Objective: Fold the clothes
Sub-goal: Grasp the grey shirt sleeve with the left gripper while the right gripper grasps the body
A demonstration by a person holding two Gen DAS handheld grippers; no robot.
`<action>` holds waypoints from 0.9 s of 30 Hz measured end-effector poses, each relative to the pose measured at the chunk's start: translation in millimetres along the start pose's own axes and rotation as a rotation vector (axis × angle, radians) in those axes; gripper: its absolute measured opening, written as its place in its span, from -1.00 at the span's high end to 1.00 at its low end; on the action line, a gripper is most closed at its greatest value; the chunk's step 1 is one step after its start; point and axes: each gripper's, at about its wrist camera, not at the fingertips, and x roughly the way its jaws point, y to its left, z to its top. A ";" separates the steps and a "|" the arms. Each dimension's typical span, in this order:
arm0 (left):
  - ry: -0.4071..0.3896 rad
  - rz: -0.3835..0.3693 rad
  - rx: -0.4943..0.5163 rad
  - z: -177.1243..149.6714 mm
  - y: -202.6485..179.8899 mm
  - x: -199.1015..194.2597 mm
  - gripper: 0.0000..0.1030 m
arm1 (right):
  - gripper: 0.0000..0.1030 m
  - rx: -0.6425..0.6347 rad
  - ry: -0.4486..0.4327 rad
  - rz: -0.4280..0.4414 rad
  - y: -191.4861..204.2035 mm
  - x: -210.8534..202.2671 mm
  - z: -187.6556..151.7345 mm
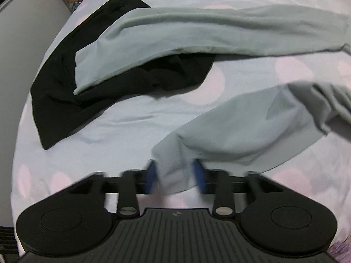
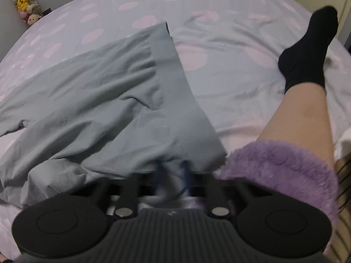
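Both of my hand-held grippers are clamped on the grey pants [image 1: 197,32]: left one [image 1: 175,178] on a leg end, right one [image 2: 172,173] on the waistband corner. Thin, floppy fabric, so pinch hems. They're sprawled lengthwise across the bed [image 1: 109,127], partly over a black garment [image 1: 57,92].

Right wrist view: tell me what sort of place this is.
Most likely a bedroom. The grey-green garment lies on a bed sheet printed with pink blotches, a person's leg in a black sock rests on it, and soft toys are stacked against the wall.
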 end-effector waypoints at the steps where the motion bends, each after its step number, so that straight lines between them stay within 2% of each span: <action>1: -0.003 0.002 -0.002 1.2 -1.2 -2.4 0.90 | 0.99 0.002 -0.018 0.005 0.6 -2.6 -0.6; 3: -0.011 0.010 -0.005 3.7 -1.7 -10.2 0.91 | 1.00 0.006 -0.053 0.014 1.7 -7.9 -1.6; 9: -0.037 0.045 -0.087 6.2 26.0 -53.6 0.92 | 1.00 0.027 -0.172 -0.052 -3.2 -40.0 8.4; 12: -0.030 0.066 -0.120 5.0 44.7 -72.7 0.92 | 0.99 0.039 -0.170 -0.035 -8.8 -48.5 12.0; 16: 0.042 0.145 -0.157 -13.3 69.1 -84.0 0.92 | 0.90 -0.021 -0.136 -0.021 -1.7 -45.0 7.2; 19: 0.090 0.155 -0.169 -27.4 77.8 -81.3 0.92 | 0.85 -0.038 -0.097 -0.006 4.1 -36.4 -0.6; 21: 0.114 0.168 -0.168 -34.2 78.8 -77.4 0.92 | 0.49 -0.017 -0.068 0.001 5.3 -28.9 -4.1; 22: 0.120 0.173 -0.162 -36.5 78.4 -74.9 0.92 | 0.42 -0.010 -0.059 -0.001 5.6 -26.0 -5.2; 27: 0.145 0.188 -0.152 -41.6 77.9 -60.8 0.92 | 0.40 -0.013 -0.041 -0.003 5.7 -21.6 -6.4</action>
